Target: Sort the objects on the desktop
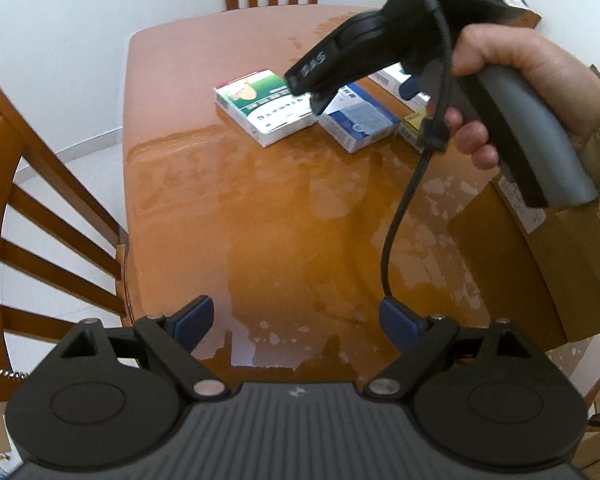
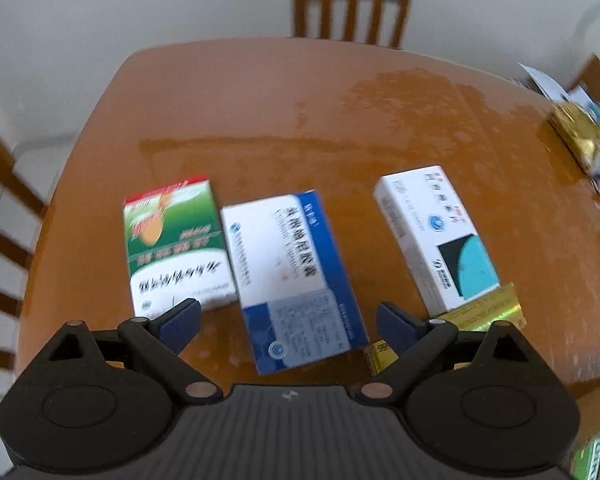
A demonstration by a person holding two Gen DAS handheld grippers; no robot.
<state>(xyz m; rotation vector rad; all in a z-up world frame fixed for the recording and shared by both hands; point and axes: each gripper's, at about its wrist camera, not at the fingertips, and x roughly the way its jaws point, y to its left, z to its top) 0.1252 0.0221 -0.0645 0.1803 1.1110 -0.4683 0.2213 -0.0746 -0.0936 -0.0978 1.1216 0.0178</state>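
Several medicine boxes lie flat on the orange-brown table (image 2: 260, 100). In the right wrist view a green and white box (image 2: 176, 240) is left, a blue and white box (image 2: 296, 276) is in the middle, and a white box with a teal patch (image 2: 436, 236) is right, resting partly on a gold box (image 2: 484, 312). My right gripper (image 2: 288, 324) hovers open above the blue box's near end, pads apart from it. The left wrist view shows the same green box (image 1: 266, 106) and blue box (image 1: 358, 120), with a hand holding the right gripper (image 1: 360, 88) over them. My left gripper (image 1: 296, 322) stands open over bare table, nothing between its fingers.
A cardboard box (image 1: 540, 260) stands at the table's right edge. Wooden chairs stand at the far side (image 2: 352, 0) and the left side (image 1: 40, 220). More gold and printed packets (image 2: 580, 140) lie at the far right. A black cable (image 1: 396, 220) hangs from the right gripper.
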